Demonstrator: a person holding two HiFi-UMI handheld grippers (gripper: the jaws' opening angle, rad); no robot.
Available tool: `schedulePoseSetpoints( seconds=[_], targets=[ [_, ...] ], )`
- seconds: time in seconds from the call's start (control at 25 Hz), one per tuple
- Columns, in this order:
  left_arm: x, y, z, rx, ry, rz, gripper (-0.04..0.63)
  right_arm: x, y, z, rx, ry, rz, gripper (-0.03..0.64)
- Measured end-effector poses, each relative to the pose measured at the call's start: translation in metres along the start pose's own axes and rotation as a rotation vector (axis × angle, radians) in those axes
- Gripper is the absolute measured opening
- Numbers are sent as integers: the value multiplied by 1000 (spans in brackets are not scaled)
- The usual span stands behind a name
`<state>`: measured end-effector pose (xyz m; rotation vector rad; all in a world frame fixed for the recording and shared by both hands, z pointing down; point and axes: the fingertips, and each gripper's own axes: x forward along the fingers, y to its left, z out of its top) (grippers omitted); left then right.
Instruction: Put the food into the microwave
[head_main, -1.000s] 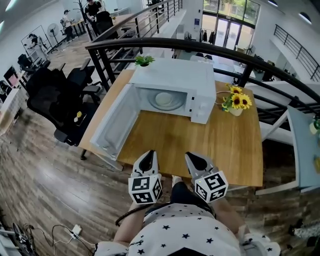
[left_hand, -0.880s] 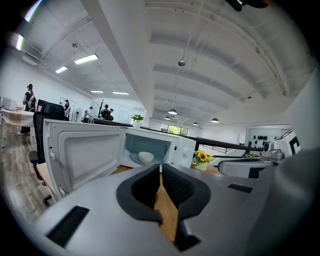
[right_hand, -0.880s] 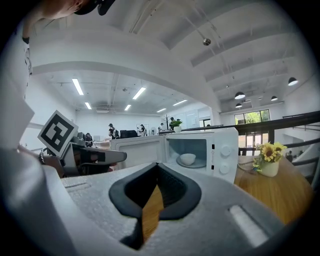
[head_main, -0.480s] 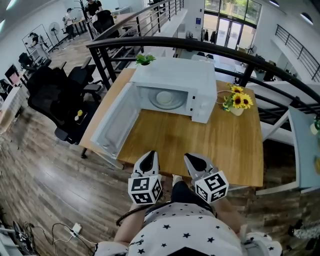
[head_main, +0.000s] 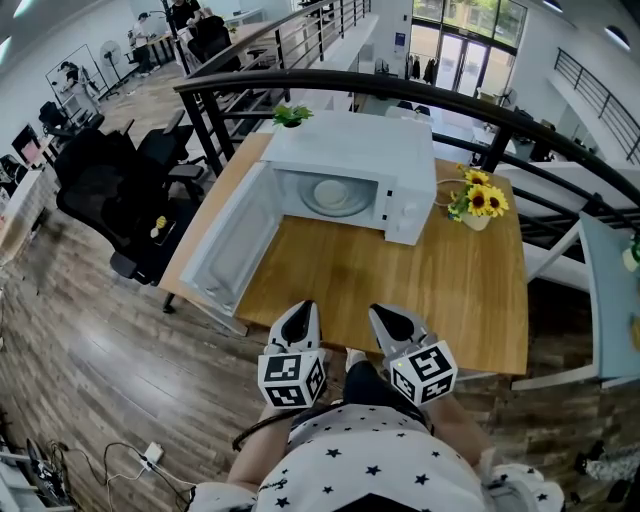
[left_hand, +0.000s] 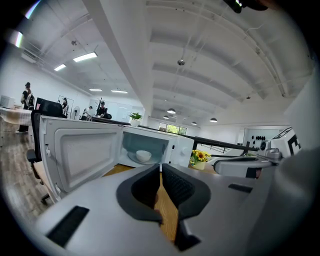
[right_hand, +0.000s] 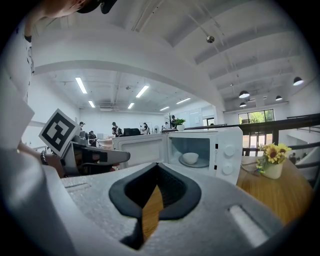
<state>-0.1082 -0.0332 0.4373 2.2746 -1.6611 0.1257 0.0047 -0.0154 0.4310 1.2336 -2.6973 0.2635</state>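
A white microwave stands at the far side of the wooden table, its door swung wide open to the left. A white bowl sits on the turntable inside; it also shows as the bowl in the left gripper view and the bowl in the right gripper view. My left gripper and right gripper hover side by side over the table's near edge, well short of the microwave. Both are shut with nothing held: the left gripper and the right gripper show only table wood behind their jaws.
A vase of sunflowers stands to the right of the microwave, and a small green plant sits behind it. A black railing curves past the table's far side. Black office chairs stand on the floor to the left.
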Motion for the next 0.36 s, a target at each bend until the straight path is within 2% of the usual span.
schedulePoseSetpoints(
  seconds=[0.36],
  targets=[
    [1, -5, 0, -6, 4, -4, 17, -1, -2, -1, 4, 1, 1, 5]
  ],
)
